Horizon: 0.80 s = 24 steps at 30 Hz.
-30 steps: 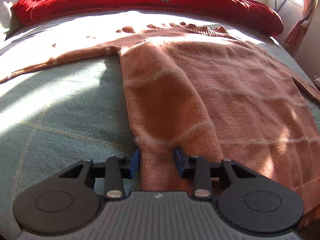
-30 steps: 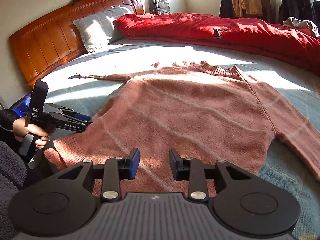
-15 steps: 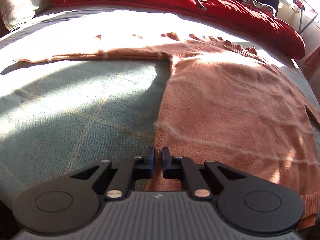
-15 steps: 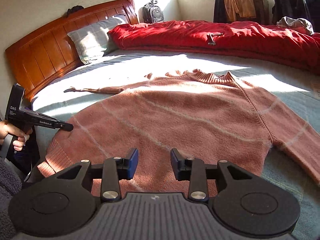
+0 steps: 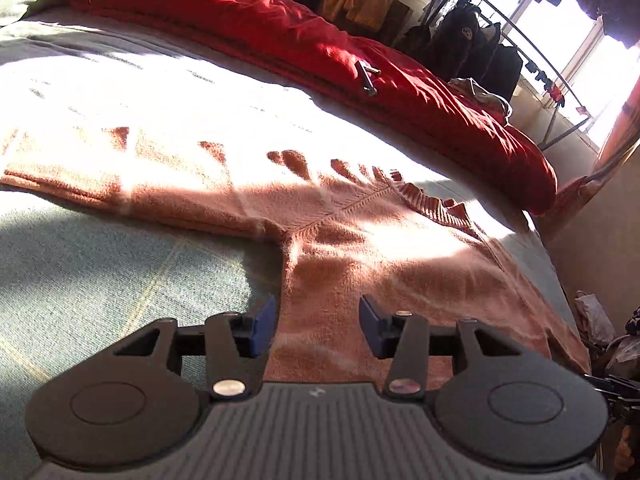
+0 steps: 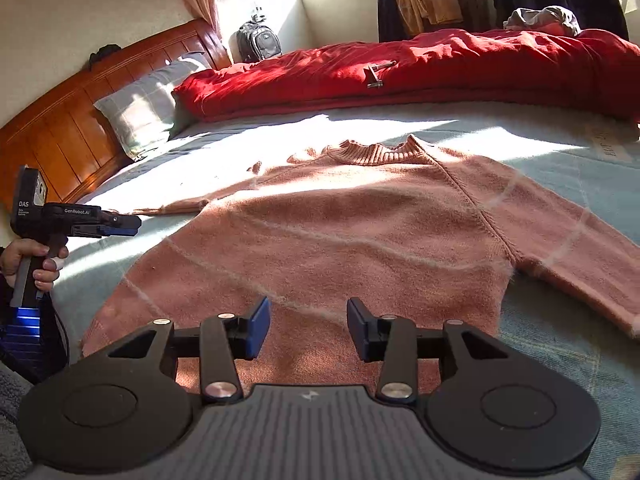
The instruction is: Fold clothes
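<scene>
left gripper [image 5: 316, 326]: jaws spread, nothing between them; hovered over the sweater's left side edge, below the armpit.
right gripper [image 6: 307, 326]: jaws spread, empty; sat above the hem region, mid-body.
left gripper in right view [image 6: 120, 224]: held by a hand [image 6: 34, 258] off the sweater's left edge, clear of the fabric.
sweater [image 6: 360, 236]: lay flat, front or back up I couldn't tell, on the bed [image 6: 560, 160]; collar toward the far side, both sleeves stretched outward, no fold visible.
stage: spread flat fits either a garment laid out for folding or one opened again; pictures didn't settle it.
grip advice: if a side fold is wanted, pinch the knit at the side seam and at the hem corner on the same side, catch both layers, lift low and carry across evenly so the edge lands straight.
risk: loose fuzzy knit would likely stretch and sag if pulled from one point only.
look: salmon-pink knit, thin pale stripes, ribbed collar and hem, fuzzy surface; hard sunlight washed out the left sleeve.
surroundings: red duvet [image 6: 440, 68] bunched along the far side of the bed, well apart from the sweater.
</scene>
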Each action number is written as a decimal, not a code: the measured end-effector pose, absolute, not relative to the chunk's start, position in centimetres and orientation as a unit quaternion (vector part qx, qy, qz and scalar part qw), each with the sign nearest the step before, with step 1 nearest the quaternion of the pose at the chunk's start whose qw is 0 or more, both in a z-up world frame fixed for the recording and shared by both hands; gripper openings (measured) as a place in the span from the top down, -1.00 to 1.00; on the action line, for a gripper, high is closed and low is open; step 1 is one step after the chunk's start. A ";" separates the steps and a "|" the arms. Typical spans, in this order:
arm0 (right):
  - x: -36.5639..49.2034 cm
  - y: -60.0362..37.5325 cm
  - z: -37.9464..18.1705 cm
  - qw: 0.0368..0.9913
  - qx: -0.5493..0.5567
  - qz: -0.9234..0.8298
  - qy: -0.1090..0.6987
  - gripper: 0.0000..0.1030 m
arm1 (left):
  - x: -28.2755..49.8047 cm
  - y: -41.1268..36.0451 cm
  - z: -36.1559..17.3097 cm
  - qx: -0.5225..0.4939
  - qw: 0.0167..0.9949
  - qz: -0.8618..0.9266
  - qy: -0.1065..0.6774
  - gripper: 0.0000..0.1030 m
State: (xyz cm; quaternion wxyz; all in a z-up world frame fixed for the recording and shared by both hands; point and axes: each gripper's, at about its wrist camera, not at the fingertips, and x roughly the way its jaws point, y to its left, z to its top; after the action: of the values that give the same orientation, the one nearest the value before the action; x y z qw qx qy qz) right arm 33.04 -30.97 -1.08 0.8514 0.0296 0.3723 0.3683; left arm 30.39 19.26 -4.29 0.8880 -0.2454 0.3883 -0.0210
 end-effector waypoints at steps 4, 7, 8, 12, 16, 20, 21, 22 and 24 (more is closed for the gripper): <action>32.5 -31.7 -1.5 0.858 0.041 0.346 0.378 0.09 | 35.5 20.5 -7.8 -0.287 0.863 -0.016 0.415 0.12; 31.9 -32.4 -1.9 0.862 0.049 0.327 0.385 0.09 | 37.1 20.5 -9.3 -0.306 0.854 -0.030 0.421 0.19; 31.7 -32.6 -2.1 0.862 0.052 0.321 0.388 0.09 | 37.5 20.4 -9.5 -0.307 0.852 -0.033 0.423 0.37; 31.3 -33.5 -2.6 0.866 0.059 0.301 0.395 0.09 | 37.7 19.7 -7.9 -0.253 0.871 -0.010 0.420 0.90; 31.7 -33.9 -2.8 0.868 0.066 0.294 0.395 0.09 | 38.2 20.4 -7.1 -0.225 0.880 0.004 0.418 0.85; 32.2 -33.8 -3.0 0.869 0.071 0.290 0.395 0.03 | 36.7 19.1 -6.5 -0.178 0.879 -0.009 0.443 0.77; 32.5 -33.8 -3.0 0.870 0.072 0.286 0.396 0.00 | 36.0 18.6 -5.8 -0.156 0.885 -0.008 0.439 0.75; 32.7 -33.7 -3.0 0.871 0.072 0.282 0.396 -0.05 | 35.4 17.9 -5.1 -0.128 0.893 -0.007 0.431 0.72; 33.9 -32.6 -3.7 0.873 0.062 0.277 0.396 -0.07 | 34.3 16.1 -3.5 -0.072 0.910 -0.024 0.407 0.61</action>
State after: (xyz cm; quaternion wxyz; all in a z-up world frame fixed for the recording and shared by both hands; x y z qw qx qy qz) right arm 33.92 -32.63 -3.69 0.8732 0.0618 0.3962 0.2769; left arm 34.34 16.12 -3.53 0.9104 -0.0720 0.4067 -0.0237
